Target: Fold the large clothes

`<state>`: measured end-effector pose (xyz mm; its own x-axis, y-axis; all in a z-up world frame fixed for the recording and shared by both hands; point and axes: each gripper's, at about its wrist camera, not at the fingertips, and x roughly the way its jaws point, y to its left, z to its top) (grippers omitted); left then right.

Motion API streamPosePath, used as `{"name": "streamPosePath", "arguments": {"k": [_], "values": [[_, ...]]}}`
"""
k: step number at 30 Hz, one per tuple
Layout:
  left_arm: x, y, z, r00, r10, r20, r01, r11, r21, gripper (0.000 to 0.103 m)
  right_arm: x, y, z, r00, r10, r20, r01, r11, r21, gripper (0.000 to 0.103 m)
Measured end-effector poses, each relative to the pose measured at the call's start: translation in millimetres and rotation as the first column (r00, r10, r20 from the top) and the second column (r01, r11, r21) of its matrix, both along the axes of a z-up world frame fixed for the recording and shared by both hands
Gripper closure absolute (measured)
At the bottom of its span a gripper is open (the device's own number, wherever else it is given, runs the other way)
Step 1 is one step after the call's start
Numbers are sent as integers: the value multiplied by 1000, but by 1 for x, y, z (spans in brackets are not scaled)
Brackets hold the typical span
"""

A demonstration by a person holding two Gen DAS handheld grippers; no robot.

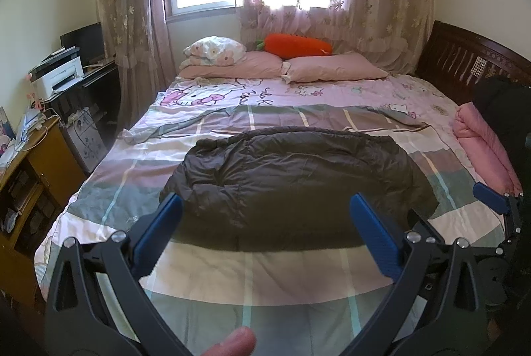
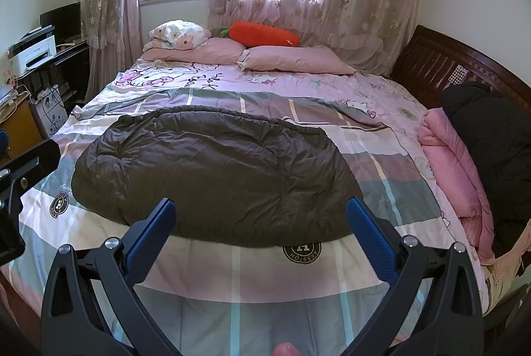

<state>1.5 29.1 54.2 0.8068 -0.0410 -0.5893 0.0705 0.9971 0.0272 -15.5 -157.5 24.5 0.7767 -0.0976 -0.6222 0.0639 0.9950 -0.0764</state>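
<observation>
A dark brown padded jacket (image 1: 292, 186) lies folded in a flat block on the checked quilt in the middle of the bed; it also shows in the right wrist view (image 2: 215, 173). My left gripper (image 1: 265, 200) is open and empty, held above the jacket's near edge. My right gripper (image 2: 260, 206) is open and empty, also above the near edge. The right gripper's blue finger (image 1: 491, 198) shows at the right of the left wrist view. A black part of the left gripper (image 2: 23, 173) shows at the left edge of the right wrist view.
A folded pink garment (image 2: 454, 170) and a black garment (image 2: 488, 150) lie at the bed's right side by the wooden headboard (image 2: 431, 57). Pillows (image 2: 292, 59) and a carrot plush (image 2: 262, 34) lie under the window. A desk with a printer (image 1: 56, 79) and a wooden cabinet (image 1: 39, 170) stand left.
</observation>
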Motion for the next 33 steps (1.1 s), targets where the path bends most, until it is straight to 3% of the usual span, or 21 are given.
{"name": "streamPosePath", "arguments": {"k": [33], "values": [[3, 2, -1, 1000, -4, -7, 3, 1000, -11, 2, 0, -2, -1, 1000, 10, -6, -10, 1000, -9, 1]]}}
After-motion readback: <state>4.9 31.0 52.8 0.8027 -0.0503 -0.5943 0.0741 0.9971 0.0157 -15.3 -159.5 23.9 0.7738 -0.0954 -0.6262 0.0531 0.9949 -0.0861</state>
